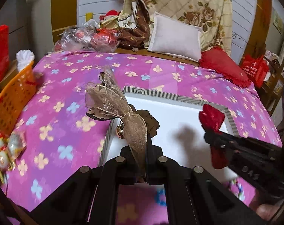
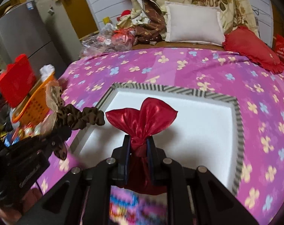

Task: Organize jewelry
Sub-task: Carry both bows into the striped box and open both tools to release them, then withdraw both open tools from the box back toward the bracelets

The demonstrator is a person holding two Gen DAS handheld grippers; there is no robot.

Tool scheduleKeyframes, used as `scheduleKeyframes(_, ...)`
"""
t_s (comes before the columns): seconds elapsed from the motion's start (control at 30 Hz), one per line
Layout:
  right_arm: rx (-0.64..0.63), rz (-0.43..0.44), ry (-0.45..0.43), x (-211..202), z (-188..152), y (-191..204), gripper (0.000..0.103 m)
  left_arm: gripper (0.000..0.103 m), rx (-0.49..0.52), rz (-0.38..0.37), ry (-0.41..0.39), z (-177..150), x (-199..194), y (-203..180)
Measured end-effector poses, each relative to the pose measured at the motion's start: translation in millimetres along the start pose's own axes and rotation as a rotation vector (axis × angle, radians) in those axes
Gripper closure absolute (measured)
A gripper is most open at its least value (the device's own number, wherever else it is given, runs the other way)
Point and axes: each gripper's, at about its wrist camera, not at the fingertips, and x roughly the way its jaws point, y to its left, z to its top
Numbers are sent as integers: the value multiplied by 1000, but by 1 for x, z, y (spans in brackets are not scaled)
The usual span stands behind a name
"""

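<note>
My left gripper (image 1: 140, 147) is shut on a gold mesh ribbon bow (image 1: 112, 101). The bow is tied to a brown scrunchie (image 1: 151, 121) with a small gold bell (image 1: 120, 131). It hangs over the left edge of a white tray with a striped rim (image 1: 160, 93). My right gripper (image 2: 139, 146) is shut on the knotted neck of a red satin pouch (image 2: 142, 112), held above the tray (image 2: 198, 91). The right wrist view shows the left gripper (image 2: 57, 131) at the left with the scrunchie (image 2: 82, 118). The left wrist view shows the right gripper (image 1: 210, 131) holding the pouch (image 1: 213, 115).
The tray lies on a purple flowered bedcover (image 1: 67, 97). An orange basket (image 1: 12, 97) and shiny ornaments (image 1: 5, 150) sit at the left edge. A white pillow (image 2: 194, 24), a red cushion (image 2: 252, 46) and crumpled plastic wrap (image 2: 104, 41) lie at the far end.
</note>
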Motion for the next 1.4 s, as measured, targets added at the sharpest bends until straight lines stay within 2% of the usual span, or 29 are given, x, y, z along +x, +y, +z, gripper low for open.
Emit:
scheduleKeyframes(0.3,80,-12,49,84,40,-15,87,103,-10,51,60,29,78,8)
scheduleKeyframes(0.53,90,-80,95,127,48,-17,86,103,-5,64,80,35,106,11)
scheduleKeyframes(0.63,107,-88,113,139,48,-21,84,102,-1,94,95,38,113,9)
scheduleKeyframes(0.73,125,-77,110,140,49,-22,76,101,18,102,119,38,119,7)
scheduleKeyframes(0.77,128,-73,110,140,49,-22,73,95,26,110,122,38,120,7)
scheduleKeyframes(0.8,133,-66,108,140,49,-23,64,90,33,118,129,37,122,6)
scheduleKeyframes(0.83,136,-62,107,139,49,-24,51,88,31,118,136,37,123,7)
scheduleKeyframes(0.9,141,-66,104,135,48,-25,47,85,21,113,142,37,121,10)
scheduleKeyframes(1.0,157,-54,93,123,45,-30,47,78,20,102,139,35,115,13)
scheduleKeyframes(1.1,165,-37,77,109,41,-34,47,77,35,104,124,30,102,12)
scheduleKeyframes(1.4,164,-59,31,55,17,-45,46,77,34,121,40,12,43,16)
